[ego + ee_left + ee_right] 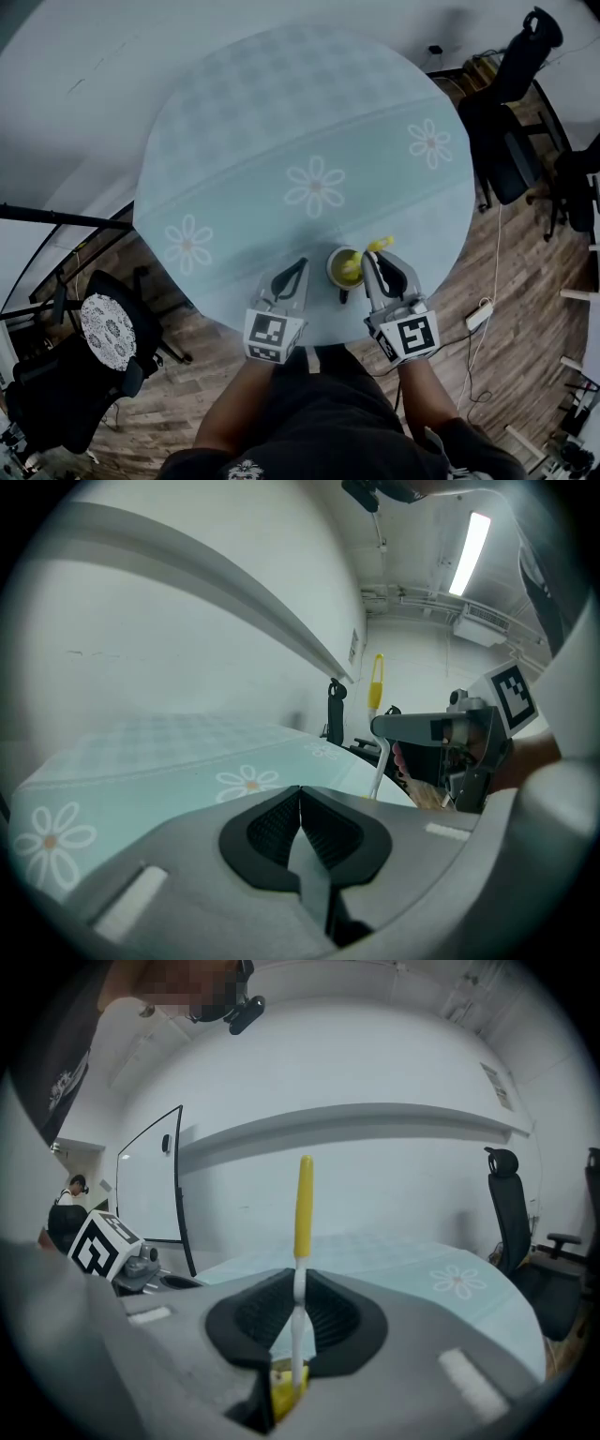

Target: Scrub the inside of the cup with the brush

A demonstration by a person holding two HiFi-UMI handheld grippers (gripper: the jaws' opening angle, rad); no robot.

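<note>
A pale cup (343,266) stands near the front edge of the round table (281,112). A brush with a yellow handle (378,247) leans into it, its yellow head down in the cup. My right gripper (373,260) is shut on the brush's thin white stem (299,1307), and the yellow handle (303,1204) rises above the jaws. My left gripper (299,269) rests to the left of the cup and apart from it, shut with nothing between its pads (323,832). From the left gripper view the cup is hidden, while the right gripper (441,738) and the brush handle (376,682) show.
The table wears a light blue cloth with daisy prints (315,186). Office chairs stand at the right (511,103) and lower left (98,342). A power strip (479,314) and cables lie on the wooden floor at the right.
</note>
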